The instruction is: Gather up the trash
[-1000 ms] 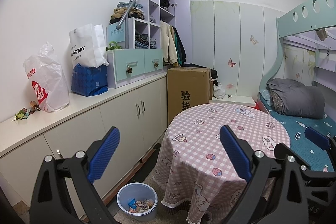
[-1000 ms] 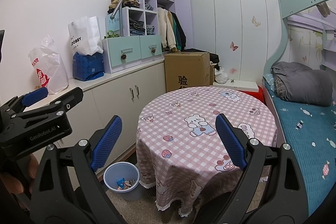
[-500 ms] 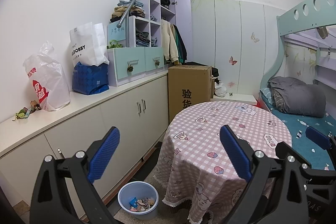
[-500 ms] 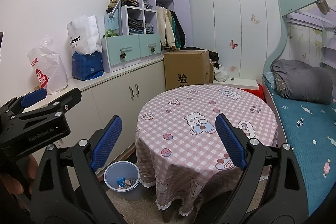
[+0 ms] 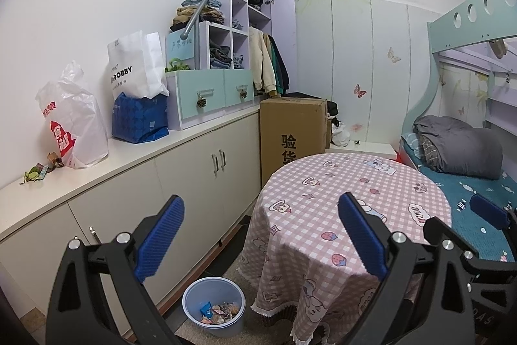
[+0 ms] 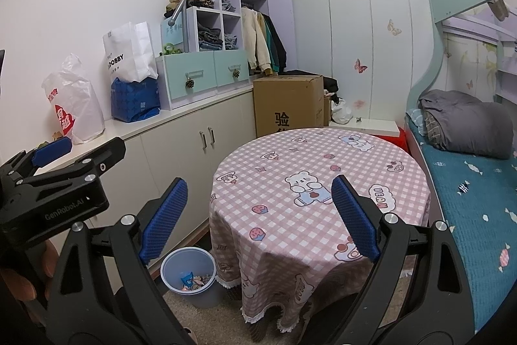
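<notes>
Blue-padded left hand-held gripper (image 5: 260, 235) and right hand-held gripper (image 6: 260, 215): both spread wide, both bare. Below, round pale-blue plastic bin (image 5: 213, 306) on the floor beside the pink checked tablecloth of the round worktop (image 6: 323, 183), already holding wrappers. Farther left, crumpled green-and-brown scraps (image 5: 40, 172) on the long white worktop (image 5: 135, 156), beside a white plastic bag (image 5: 72, 131); probably left to collect.
</notes>
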Demonstrator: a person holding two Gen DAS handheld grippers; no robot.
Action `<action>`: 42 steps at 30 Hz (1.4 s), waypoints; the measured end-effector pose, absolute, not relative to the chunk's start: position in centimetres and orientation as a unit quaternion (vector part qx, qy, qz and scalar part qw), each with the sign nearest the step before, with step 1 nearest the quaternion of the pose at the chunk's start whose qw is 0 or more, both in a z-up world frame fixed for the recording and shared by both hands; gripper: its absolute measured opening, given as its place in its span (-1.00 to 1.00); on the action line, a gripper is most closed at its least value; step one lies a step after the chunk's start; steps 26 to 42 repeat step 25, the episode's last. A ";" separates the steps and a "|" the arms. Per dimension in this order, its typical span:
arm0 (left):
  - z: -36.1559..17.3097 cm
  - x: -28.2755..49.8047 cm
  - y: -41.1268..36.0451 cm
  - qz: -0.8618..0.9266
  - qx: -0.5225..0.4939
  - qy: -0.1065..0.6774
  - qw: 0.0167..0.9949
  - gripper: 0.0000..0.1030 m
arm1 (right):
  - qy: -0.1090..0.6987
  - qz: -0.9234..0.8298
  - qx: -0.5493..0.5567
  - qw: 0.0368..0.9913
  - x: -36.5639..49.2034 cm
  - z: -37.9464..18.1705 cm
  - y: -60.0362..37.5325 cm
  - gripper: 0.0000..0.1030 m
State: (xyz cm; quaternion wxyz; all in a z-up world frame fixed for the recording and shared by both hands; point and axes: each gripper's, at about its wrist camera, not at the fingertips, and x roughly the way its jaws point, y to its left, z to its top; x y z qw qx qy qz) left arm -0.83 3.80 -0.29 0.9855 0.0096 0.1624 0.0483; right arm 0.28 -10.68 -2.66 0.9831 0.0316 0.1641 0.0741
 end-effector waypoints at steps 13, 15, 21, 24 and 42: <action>-1.0 0.0 4.1 0.053 0.014 0.171 0.984 0.83 | 0.175 0.077 0.033 0.981 1.6 -3.5 -10.5 0.73; -1.2 0.5 4.2 0.056 0.017 0.175 0.983 0.83 | 0.178 0.079 0.036 0.980 2.2 -3.7 -10.4 0.73; -2.7 2.8 4.2 0.062 0.022 0.198 0.978 0.83 | 0.203 0.084 0.048 0.974 4.8 -5.5 -10.6 0.73; -3.7 4.4 4.0 0.063 0.024 0.215 0.974 0.83 | 0.217 0.082 0.053 0.971 6.3 -6.4 -11.0 0.73; -4.1 5.0 3.8 0.062 0.027 0.222 0.973 0.83 | 0.223 0.080 0.055 0.970 6.9 -6.8 -11.2 0.73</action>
